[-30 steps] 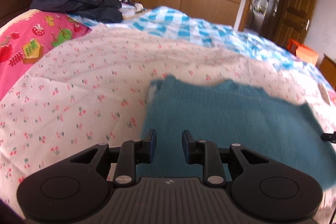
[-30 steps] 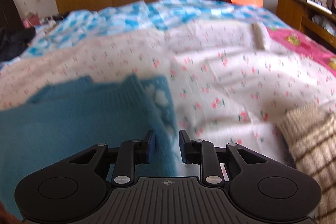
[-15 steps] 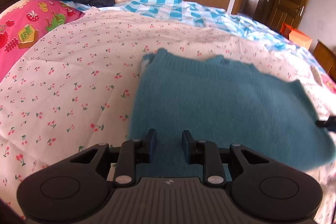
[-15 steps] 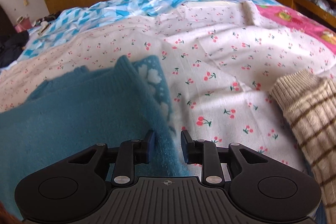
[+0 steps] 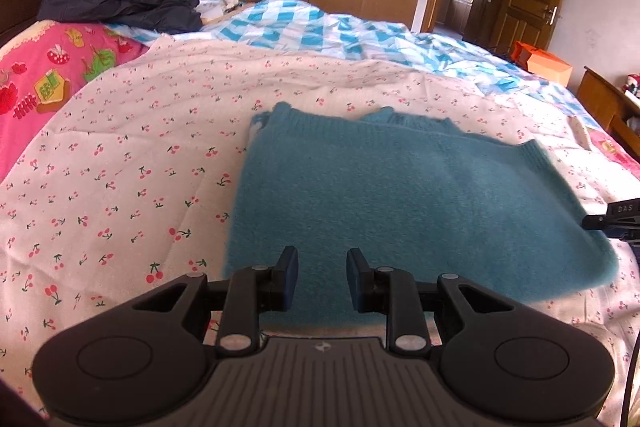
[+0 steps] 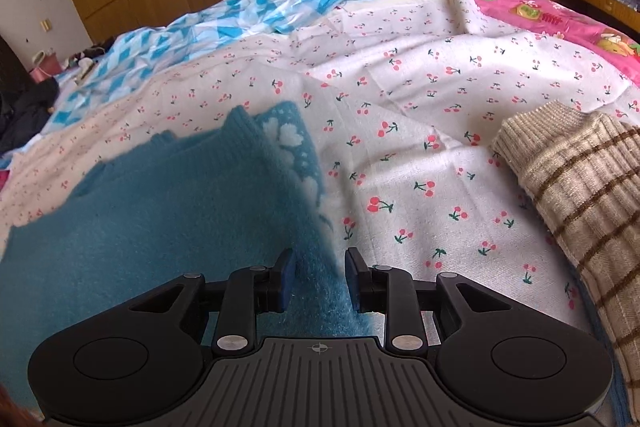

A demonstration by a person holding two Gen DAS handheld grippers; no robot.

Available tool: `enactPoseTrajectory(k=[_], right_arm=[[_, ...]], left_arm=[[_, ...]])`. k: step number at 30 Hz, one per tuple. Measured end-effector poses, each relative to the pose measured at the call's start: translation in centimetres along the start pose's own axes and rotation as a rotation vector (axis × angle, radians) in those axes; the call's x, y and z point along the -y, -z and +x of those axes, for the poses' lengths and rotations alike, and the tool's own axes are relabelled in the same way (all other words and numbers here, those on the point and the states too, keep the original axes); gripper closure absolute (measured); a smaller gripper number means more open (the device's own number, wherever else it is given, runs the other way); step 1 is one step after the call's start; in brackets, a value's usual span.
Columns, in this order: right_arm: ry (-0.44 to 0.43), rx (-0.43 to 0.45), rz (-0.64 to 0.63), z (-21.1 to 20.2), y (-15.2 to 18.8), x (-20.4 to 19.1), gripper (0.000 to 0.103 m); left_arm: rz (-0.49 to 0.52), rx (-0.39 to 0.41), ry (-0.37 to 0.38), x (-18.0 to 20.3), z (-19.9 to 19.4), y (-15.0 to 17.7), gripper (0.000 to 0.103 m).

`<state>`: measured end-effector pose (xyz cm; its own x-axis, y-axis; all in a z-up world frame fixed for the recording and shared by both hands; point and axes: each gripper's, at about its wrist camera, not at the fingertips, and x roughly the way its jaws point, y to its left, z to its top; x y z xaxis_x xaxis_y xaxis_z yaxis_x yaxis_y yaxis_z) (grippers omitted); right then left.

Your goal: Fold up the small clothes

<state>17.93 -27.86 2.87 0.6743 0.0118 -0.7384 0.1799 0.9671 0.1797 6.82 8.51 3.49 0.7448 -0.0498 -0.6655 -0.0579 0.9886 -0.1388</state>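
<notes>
Two claws hang over the bed's near edge. Our left gripper (image 5: 322, 275) and right gripper (image 6: 318, 277) each stand narrowly parted with the sweater (image 5: 400, 195) showing between the jaws; we cannot tell whether either pinches it. The sweater spreads mid-bed on the sheet (image 5: 120, 187); a striped knit (image 6: 580, 195) lies by the right edge.

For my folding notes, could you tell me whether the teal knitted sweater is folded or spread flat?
Folded: the teal knitted sweater shows doubled layers at its far edge.

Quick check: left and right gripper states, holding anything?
Left gripper: cannot be told; teal sweater edge between jaws.
Right gripper: cannot be told either; same sweater.
</notes>
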Motion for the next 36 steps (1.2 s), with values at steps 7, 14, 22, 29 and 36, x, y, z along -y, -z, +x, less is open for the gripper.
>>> enactPoseTrajectory(k=[7, 14, 22, 29, 36], right_arm=[[-0.112, 0.046, 0.104, -1.3, 0.3, 2.7, 0.076], [-0.241, 0.051, 0.267, 0.8, 1.7, 5.8, 0.073], [-0.388, 0.061, 0.390, 2.0, 3.7, 9.2, 0.069], [-0.448, 0.064, 0.400, 2.3, 3.8, 10.0, 0.068], [-0.485, 0.064, 0.380, 2.3, 3.9, 10.3, 0.069]], left_arm=[[0.053, 0.022, 0.047, 4.0, -1.0, 0.6, 0.072], [0.209, 0.048, 0.109, 10.9, -0.6, 1.1, 0.072], [0.439, 0.054, 0.162, 18.8, 1.0, 3.0, 0.072], [0.684, 0.089, 0.131, 24.5, 2.4, 6.3, 0.069], [0.786, 0.091, 0.086, 27.5, 4.3, 7.8, 0.067]])
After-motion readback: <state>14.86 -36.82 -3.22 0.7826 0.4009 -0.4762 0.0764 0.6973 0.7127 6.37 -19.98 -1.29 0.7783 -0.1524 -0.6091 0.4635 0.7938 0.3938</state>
